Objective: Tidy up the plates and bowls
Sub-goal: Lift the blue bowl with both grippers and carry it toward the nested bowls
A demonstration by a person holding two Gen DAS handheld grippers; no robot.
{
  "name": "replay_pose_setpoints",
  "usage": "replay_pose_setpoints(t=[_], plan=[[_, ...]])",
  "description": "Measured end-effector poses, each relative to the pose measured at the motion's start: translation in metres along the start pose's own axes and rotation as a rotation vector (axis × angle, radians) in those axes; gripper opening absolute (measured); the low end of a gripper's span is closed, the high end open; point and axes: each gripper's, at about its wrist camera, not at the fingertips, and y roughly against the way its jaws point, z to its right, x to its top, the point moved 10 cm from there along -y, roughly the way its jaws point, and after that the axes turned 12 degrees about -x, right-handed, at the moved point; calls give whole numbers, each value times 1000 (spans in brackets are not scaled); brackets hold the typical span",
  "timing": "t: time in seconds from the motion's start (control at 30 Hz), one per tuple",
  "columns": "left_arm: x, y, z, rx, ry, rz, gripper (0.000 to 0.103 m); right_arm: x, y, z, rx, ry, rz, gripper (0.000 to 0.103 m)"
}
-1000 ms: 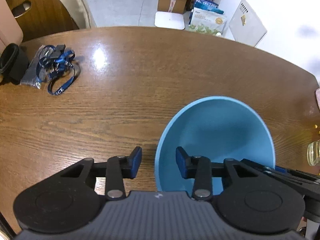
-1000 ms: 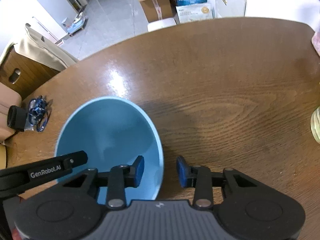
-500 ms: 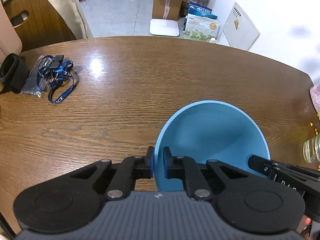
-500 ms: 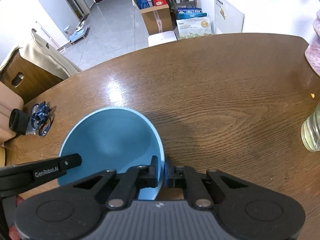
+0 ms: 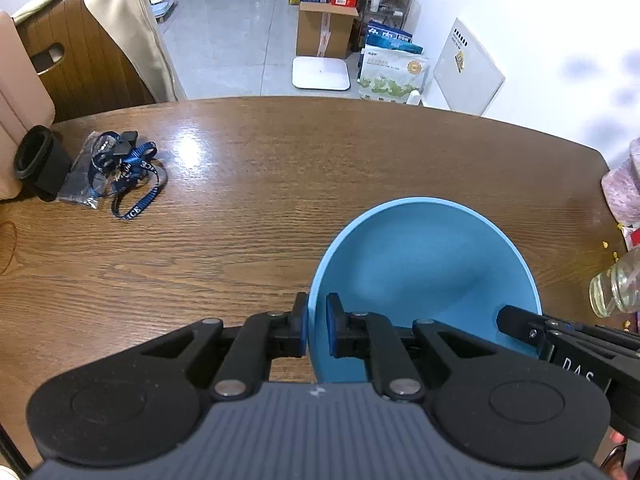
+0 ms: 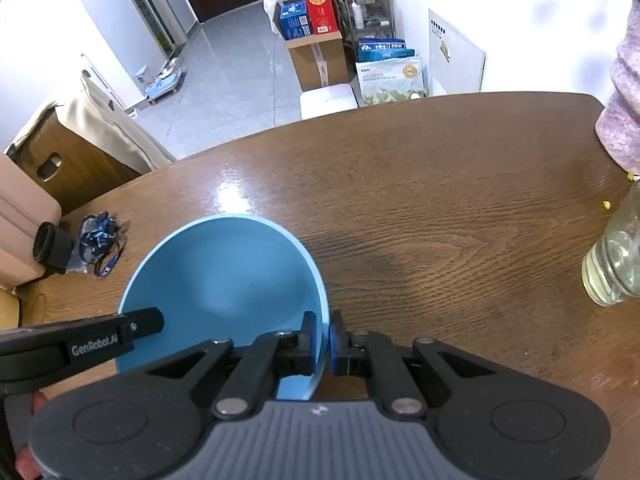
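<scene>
A light blue bowl [image 5: 424, 272] is held above the brown wooden table [image 5: 280, 168], between both grippers. My left gripper [image 5: 317, 328] is shut on the bowl's left rim, one finger inside and one outside. My right gripper [image 6: 322, 342] is shut on the bowl's right rim in the same way; the bowl also shows in the right wrist view [image 6: 224, 276]. The other gripper's body shows at the edge of each view. No plates are in view.
A blue lanyard on a plastic bag [image 5: 116, 172] and a black cup-shaped object [image 5: 38, 162] lie at the table's left. A glass jar [image 6: 614, 264] stands at the right edge, near a pink-clad arm [image 6: 624, 92]. Boxes and bags stand on the floor beyond the table.
Both grippers went from open to shut on the bowl's rim one second ago. Since then both views have risen, and more of the room shows beyond the table.
</scene>
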Motion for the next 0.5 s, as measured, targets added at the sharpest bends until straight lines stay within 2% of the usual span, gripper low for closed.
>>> replay_pose_setpoints(t=[0.5], plan=[[-15,50,5,-14,-14,53,10,-15,51,1,2,-10,56,6]])
